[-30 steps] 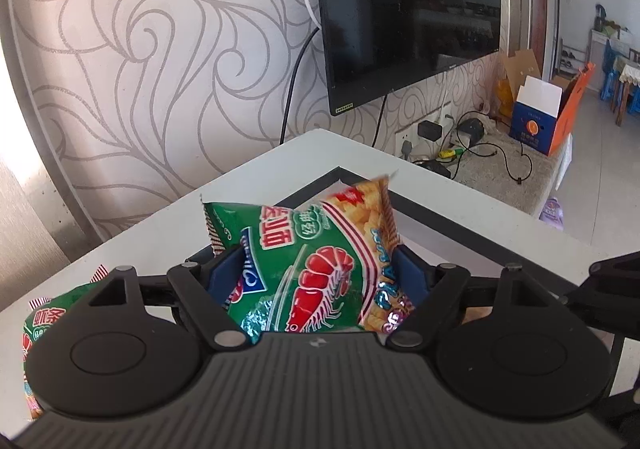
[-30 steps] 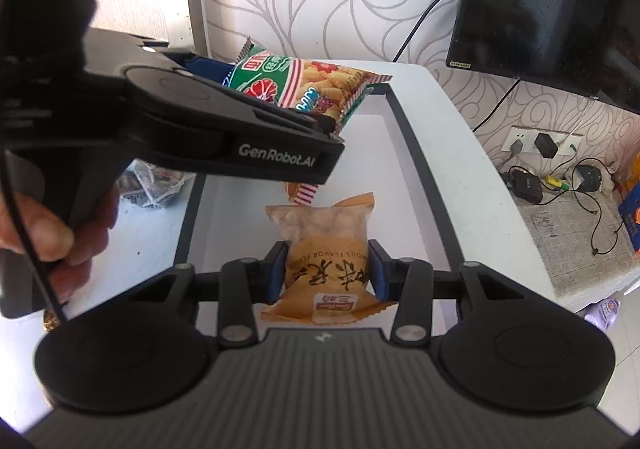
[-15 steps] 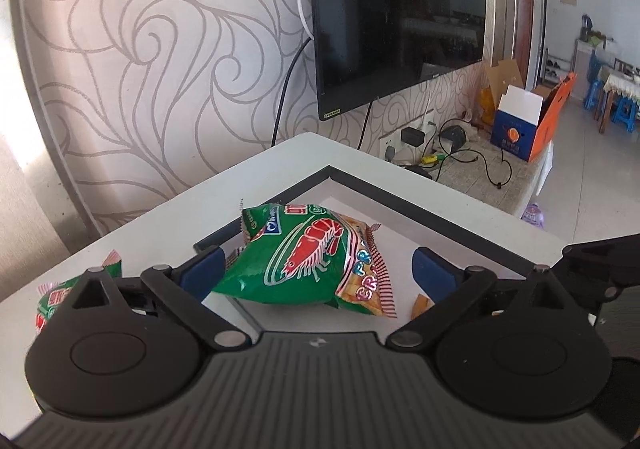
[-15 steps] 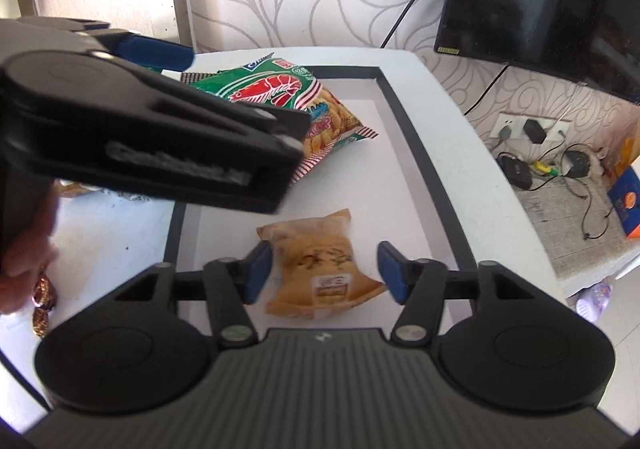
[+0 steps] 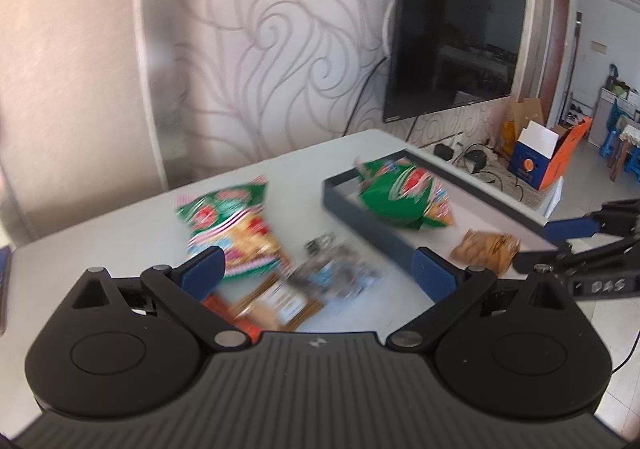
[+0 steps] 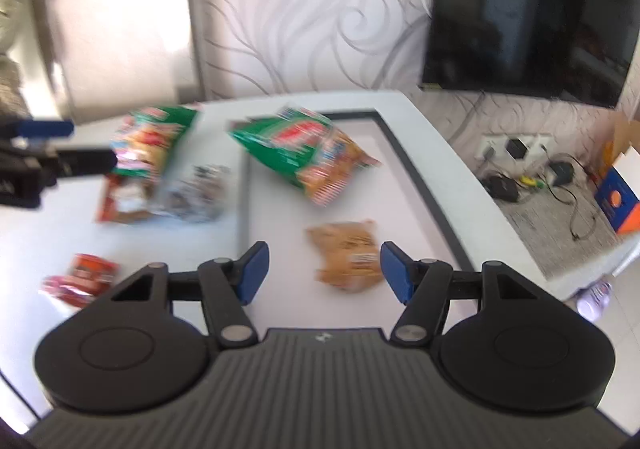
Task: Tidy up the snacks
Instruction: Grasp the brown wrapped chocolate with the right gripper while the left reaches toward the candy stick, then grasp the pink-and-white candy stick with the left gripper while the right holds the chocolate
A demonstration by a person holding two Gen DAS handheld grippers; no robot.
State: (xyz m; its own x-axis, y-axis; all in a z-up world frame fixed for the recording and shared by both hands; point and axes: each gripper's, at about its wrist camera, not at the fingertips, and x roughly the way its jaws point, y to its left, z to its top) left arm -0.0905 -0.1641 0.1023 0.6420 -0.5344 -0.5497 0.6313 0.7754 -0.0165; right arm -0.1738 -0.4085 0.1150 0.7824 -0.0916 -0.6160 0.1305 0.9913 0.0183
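A green shrimp-chip bag (image 5: 404, 198) (image 6: 304, 151) and a small orange snack packet (image 5: 486, 249) (image 6: 347, 255) lie in the dark-rimmed tray (image 5: 372, 233) (image 6: 420, 177). My left gripper (image 5: 318, 269) is open and empty above loose snacks on the table: a second green bag (image 5: 230, 227) (image 6: 154, 141), a silvery packet (image 5: 336, 269) (image 6: 196, 197) and a brown bar (image 5: 276, 301). My right gripper (image 6: 320, 269) is open and empty, just short of the orange packet.
A red packet (image 6: 82, 277) lies at the table's near left. A TV (image 5: 456, 33) hangs on the patterned wall behind. Cables and an orange box (image 6: 618, 201) sit on the floor to the right of the table edge.
Both grippers let go of their snacks into the tray and pulled back. The left one swung left over the loose snacks on the table. Both views are motion-blurred.
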